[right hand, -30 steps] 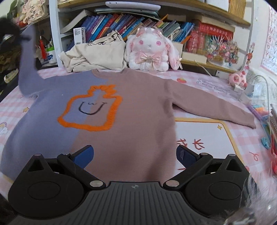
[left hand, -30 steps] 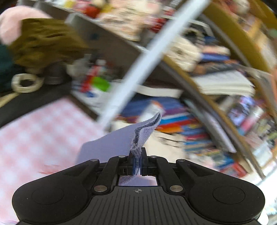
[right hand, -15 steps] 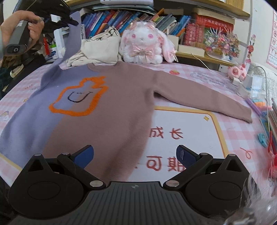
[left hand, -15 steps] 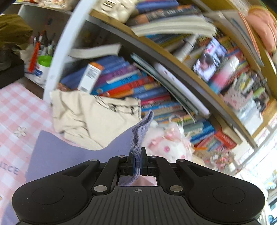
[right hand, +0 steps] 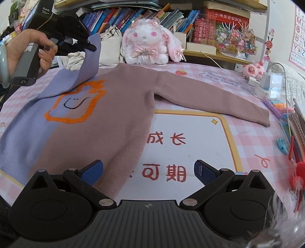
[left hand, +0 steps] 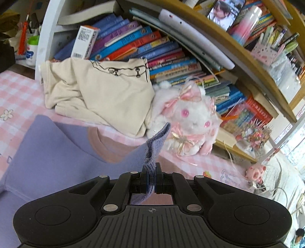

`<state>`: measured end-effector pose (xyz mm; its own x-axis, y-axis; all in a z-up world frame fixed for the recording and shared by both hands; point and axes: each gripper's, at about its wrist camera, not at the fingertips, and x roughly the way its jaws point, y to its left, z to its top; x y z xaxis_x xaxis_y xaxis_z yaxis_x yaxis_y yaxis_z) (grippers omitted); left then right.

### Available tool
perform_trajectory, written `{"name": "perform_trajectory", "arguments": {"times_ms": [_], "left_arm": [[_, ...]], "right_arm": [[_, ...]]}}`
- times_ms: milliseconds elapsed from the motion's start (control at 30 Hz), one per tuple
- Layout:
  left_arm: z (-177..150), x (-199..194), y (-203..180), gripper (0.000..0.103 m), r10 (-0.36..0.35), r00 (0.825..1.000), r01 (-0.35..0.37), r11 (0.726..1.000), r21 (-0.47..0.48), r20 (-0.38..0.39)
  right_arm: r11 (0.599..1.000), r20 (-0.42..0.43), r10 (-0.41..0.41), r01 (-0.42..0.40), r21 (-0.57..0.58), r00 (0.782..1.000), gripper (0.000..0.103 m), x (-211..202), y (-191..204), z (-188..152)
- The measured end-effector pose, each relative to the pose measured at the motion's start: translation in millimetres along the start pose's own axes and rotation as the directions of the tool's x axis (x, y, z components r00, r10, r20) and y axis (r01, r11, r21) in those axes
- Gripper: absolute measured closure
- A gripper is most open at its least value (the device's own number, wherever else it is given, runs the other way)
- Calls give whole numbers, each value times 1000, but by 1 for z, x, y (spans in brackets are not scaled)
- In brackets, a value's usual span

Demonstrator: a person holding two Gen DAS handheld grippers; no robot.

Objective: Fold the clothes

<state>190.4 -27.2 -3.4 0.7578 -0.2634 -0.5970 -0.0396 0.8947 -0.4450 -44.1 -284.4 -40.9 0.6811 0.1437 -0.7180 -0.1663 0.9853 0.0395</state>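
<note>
Left gripper (left hand: 150, 179) raised, pinching purple sleeve cuff (left hand: 155, 145); right gripper (right hand: 148, 169) spread wide

A home, most likely a child's room or study corner. A packed bookshelf (right hand: 152, 13) fills the top of the frame, a white plush rabbit (right hand: 148, 43) with pink bows sits below it, and the table (right hand: 190, 129) wears a pink checked cover printed with cartoon figures. An alphabet chart (right hand: 298, 32) hangs at upper right.
</note>
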Motion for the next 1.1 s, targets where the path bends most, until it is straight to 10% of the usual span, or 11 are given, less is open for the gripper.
{"name": "perform_trajectory", "arguments": {"times_ms": [100, 267, 400, 600, 900, 1100], "left_arm": [[-3, 7, -7, 97, -1, 1000, 1, 1000, 8, -18], [-3, 3, -29, 49, -102, 993, 105, 993, 62, -55], [-1, -32, -33, 42, -144, 989, 141, 984, 113, 17], [-33, -92, 7, 42, 89, 993, -106, 959, 262, 78], [-131, -163, 93, 38, 412, 911, -396, 871, 290, 7], [-144, -186, 125, 37, 438, 899, -427, 868, 252, 16]], "right_arm": [[1000, -6, -6, 6, 2, 1000, 0, 1, -2, -1], [1000, -8, -5, 5, 6, 1000, 0, 2, -3, 0], [999, -12, 34, -34, -13, 999, 0, 7, 5, 3], [995, -30, 92, -92, -27, 995, 0, 20, 21, 9], [996, -56, 83, -84, -8, 995, 1, 24, 43, 11], [998, -86, 21, -15, 60, 996, 12, 20, 50, 4]]}}
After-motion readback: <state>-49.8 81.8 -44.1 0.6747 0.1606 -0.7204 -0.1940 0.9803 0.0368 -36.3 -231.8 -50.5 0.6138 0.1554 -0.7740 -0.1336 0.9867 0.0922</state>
